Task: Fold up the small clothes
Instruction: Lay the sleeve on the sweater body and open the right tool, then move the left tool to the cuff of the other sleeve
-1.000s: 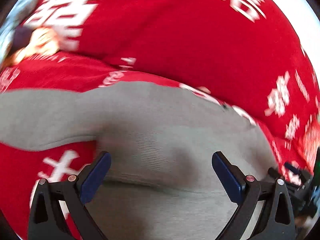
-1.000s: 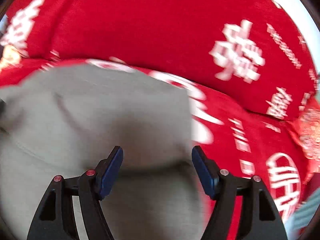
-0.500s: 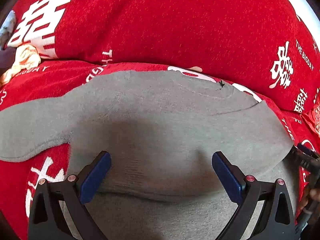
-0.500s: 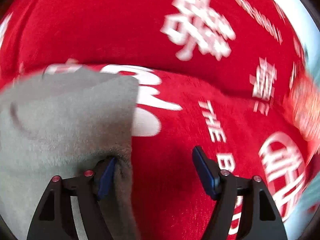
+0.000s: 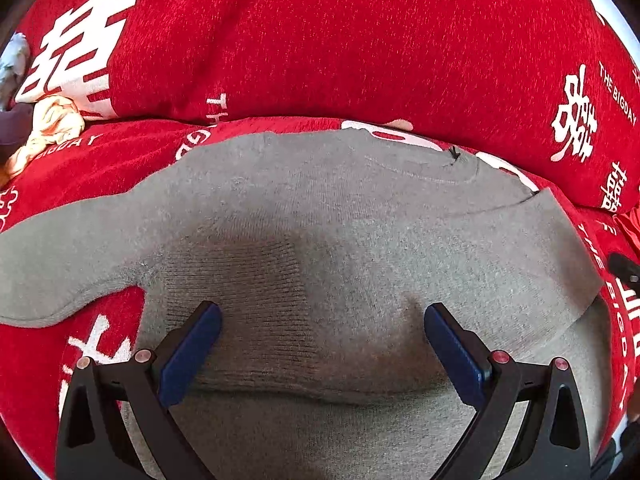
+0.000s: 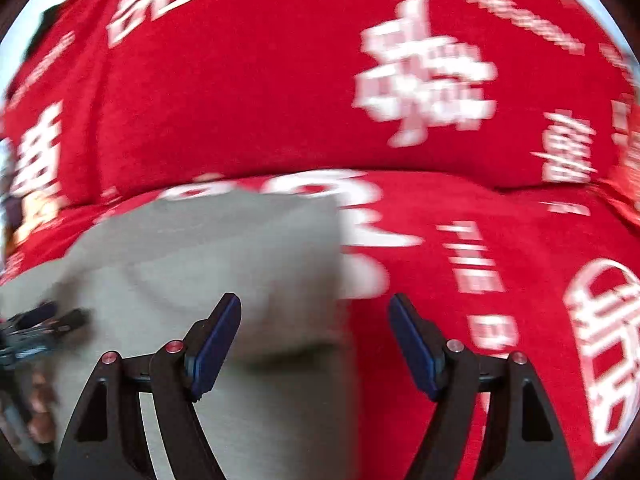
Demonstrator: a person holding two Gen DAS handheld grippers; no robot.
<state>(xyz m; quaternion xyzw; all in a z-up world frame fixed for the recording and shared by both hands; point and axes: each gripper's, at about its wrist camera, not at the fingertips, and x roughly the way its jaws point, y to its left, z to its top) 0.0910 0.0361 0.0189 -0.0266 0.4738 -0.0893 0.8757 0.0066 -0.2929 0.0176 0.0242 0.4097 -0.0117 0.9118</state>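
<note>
A small grey knit sweater point(image 5: 340, 240) lies flat on a red cover, its neck at the far side and one sleeve point(image 5: 52, 264) stretched out to the left. Its right side is folded inward over the body. My left gripper point(image 5: 320, 336) is open and empty, low over the sweater's middle. My right gripper point(image 6: 316, 332) is open and empty over the sweater's right edge point(image 6: 332, 280), which shows blurred in the right wrist view. The left gripper's tip shows at the left edge of the right wrist view point(image 6: 44, 320).
The red cover with white characters point(image 5: 120, 168) spreads under the sweater. A big red cushion point(image 5: 340, 40) rises right behind it. A crumpled pale cloth point(image 5: 52, 120) lies at the far left. The right gripper's tip shows at the right edge of the left wrist view point(image 5: 624, 268).
My right gripper swung out right over the red cover, then came back over the sweater's right edge. The left gripper pulled back slightly and then held still. Both stayed open.
</note>
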